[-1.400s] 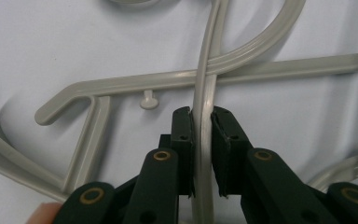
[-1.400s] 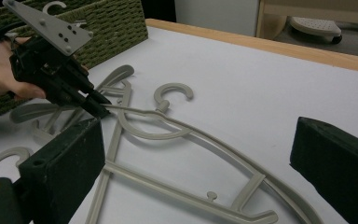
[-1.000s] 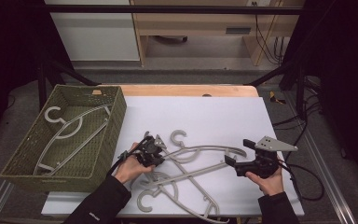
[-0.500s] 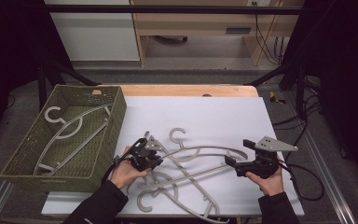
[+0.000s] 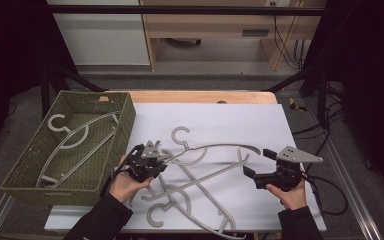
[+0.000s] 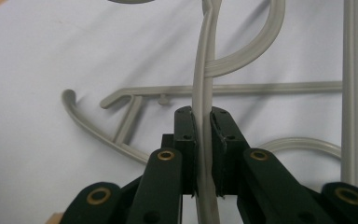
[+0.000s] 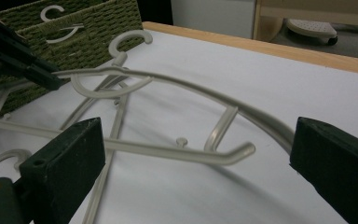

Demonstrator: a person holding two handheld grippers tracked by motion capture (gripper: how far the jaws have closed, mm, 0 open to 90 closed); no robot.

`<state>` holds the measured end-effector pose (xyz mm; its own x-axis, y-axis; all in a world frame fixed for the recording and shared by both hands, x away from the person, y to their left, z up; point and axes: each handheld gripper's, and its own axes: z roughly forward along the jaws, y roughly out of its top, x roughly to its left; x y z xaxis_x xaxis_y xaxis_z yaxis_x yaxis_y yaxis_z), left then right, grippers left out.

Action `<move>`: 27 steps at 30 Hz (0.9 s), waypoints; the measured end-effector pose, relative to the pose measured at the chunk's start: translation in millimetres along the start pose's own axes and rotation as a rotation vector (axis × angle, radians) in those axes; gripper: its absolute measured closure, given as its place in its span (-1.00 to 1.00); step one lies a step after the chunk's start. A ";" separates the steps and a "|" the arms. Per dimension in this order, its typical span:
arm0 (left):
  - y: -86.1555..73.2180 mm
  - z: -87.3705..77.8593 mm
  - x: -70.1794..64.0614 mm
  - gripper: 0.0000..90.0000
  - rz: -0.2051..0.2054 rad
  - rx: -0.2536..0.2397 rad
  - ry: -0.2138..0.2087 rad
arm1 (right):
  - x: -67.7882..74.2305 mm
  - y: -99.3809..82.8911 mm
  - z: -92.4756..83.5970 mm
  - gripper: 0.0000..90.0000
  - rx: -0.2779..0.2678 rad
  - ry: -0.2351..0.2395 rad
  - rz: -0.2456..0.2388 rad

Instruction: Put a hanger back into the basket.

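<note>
Grey hanger [image 5: 215,150] — lengthwise left-right, hook toward basket [image 5: 35,172]

We see a green woven basket [image 5: 35,162] at the left edge of the table [image 5: 200,96], with two grey hangers [image 5: 77,142] lying inside it. A white sheet [image 5: 230,125] covers most of the tabletop, its wooden rim showing along the far side. On the sheet near the front edge we find more grey hangers [image 5: 190,210], crossing each other. Beyond the table stand a white cabinet [image 5: 100,37] and a wooden desk [image 5: 215,22]. Black cables [image 5: 285,40] hang at the far right
</note>
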<state>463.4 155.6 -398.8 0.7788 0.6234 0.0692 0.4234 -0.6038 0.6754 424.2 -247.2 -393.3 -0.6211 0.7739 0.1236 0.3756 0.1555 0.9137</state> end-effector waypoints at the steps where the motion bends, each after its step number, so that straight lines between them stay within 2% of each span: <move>1: 0.7 -3.6 1.0 0.82 -0.004 -0.006 0.006 | 0.0 0.0 0.0 -0.92 0.000 0.000 0.000; 6: 2.3 -23.0 7.7 0.82 -0.030 -0.052 0.052 | -0.9 0.1 -1.2 -0.93 -0.005 -0.012 -0.007; 7: 2.4 -30.4 10.8 0.81 -0.043 -0.074 0.067 | -1.1 0.2 -1.4 -0.93 -0.005 -0.013 -0.006; 9: 2.4 -34.4 12.9 0.82 -0.043 -0.075 0.068 | -1.3 0.1 -1.5 -0.93 -0.007 -0.015 -0.004; 11: 2.8 -44.3 17.0 0.82 -0.047 -0.093 0.088 | -1.9 0.2 -2.6 -0.93 -0.006 -0.014 -0.006; 15: 4.1 -53.0 18.8 0.81 -0.046 -0.105 0.110 | -2.0 0.3 -2.6 -0.93 -0.007 -0.016 -0.005; 16: 4.4 -56.5 20.6 0.82 -0.031 -0.097 0.115 | -1.7 0.3 -2.0 -0.93 -0.007 -0.018 -0.002; 19: 5.2 -63.0 22.6 0.82 -0.040 -0.118 0.131 | -1.7 0.3 -2.0 -0.93 -0.005 -0.018 -0.002; 20: 5.5 -66.7 24.4 0.82 -0.027 -0.108 0.136 | -1.8 0.4 -2.0 -0.93 -0.007 -0.019 -0.001; 27: 6.0 -89.2 33.7 0.82 -0.048 -0.161 0.167 | -2.4 0.4 -2.4 -0.93 -0.007 -0.020 -0.008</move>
<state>450.9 217.3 -326.9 0.6667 0.7310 0.1455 0.3686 -0.4931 0.7881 424.2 -250.5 -392.3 -0.6103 0.7847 0.1085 0.3660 0.1578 0.9171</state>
